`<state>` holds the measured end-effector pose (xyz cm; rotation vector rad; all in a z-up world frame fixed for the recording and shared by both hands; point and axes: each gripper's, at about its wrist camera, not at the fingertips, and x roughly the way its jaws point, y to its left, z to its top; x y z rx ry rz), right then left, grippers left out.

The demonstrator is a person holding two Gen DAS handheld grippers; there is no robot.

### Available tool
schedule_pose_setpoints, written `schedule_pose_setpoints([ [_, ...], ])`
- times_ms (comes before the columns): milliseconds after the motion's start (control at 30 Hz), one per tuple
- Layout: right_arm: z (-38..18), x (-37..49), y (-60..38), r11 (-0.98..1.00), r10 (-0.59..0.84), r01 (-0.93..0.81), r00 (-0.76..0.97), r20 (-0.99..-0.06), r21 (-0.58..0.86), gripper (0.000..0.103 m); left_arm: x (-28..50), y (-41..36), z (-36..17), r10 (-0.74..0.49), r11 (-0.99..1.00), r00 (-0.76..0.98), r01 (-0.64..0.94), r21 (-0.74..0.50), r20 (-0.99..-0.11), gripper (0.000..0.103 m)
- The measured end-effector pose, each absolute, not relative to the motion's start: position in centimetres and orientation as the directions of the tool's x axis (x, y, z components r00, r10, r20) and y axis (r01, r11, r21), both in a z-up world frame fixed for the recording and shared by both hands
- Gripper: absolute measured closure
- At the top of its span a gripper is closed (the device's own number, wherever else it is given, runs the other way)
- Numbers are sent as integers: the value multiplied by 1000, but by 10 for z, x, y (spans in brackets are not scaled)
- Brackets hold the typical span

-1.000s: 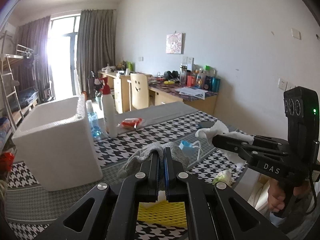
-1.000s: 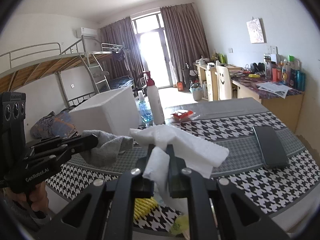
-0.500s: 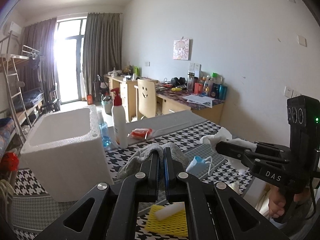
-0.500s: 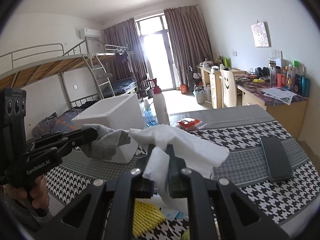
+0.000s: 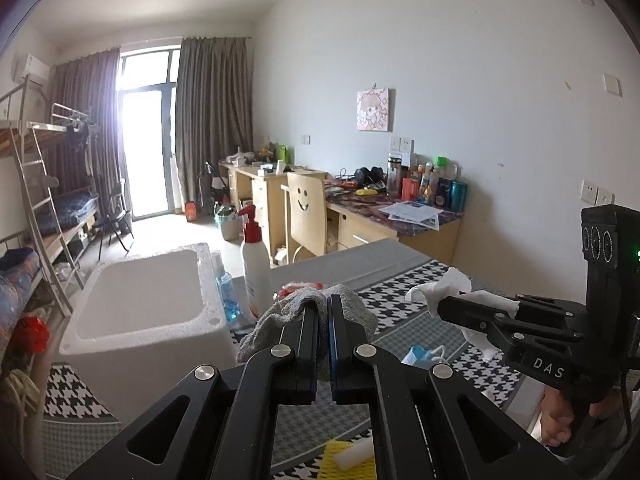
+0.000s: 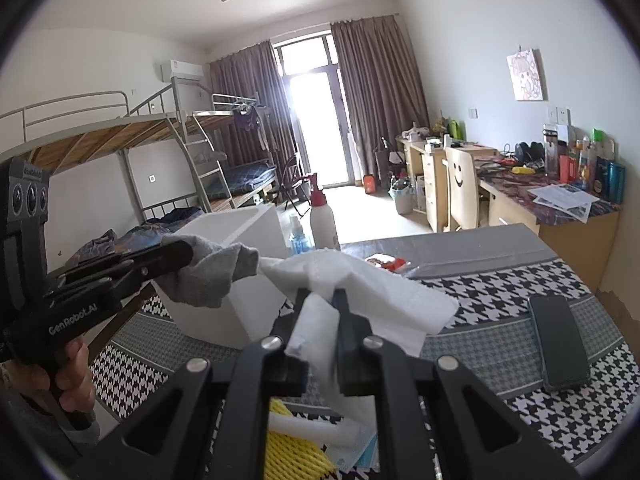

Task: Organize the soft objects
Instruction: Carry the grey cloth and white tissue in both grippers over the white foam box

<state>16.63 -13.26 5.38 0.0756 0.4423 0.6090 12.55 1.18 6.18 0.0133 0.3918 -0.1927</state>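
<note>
The left gripper (image 5: 323, 312) is pinching a gray cloth (image 5: 352, 312) and the right gripper (image 6: 322, 304) a white tissue (image 6: 360, 292), either possibly slipping short of the foam box (image 5: 140, 300).

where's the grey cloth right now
The grey cloth hangs clamped in the left gripper, lifted off the table, just right of the white foam box in the left wrist view.

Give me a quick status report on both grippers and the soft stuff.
Left gripper shut on grey knit cloth. Right gripper shut on white paper tissue. Both lifted beside open white foam box. Nothing blocking the box.
</note>
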Motion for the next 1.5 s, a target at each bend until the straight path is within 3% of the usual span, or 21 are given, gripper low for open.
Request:
schedule_pose_setpoints([
  [1500,92,197,-81,771,625,-620,697,-350,142,90,158,53,104,-28,1000,952,29,-1,-304,99],
])
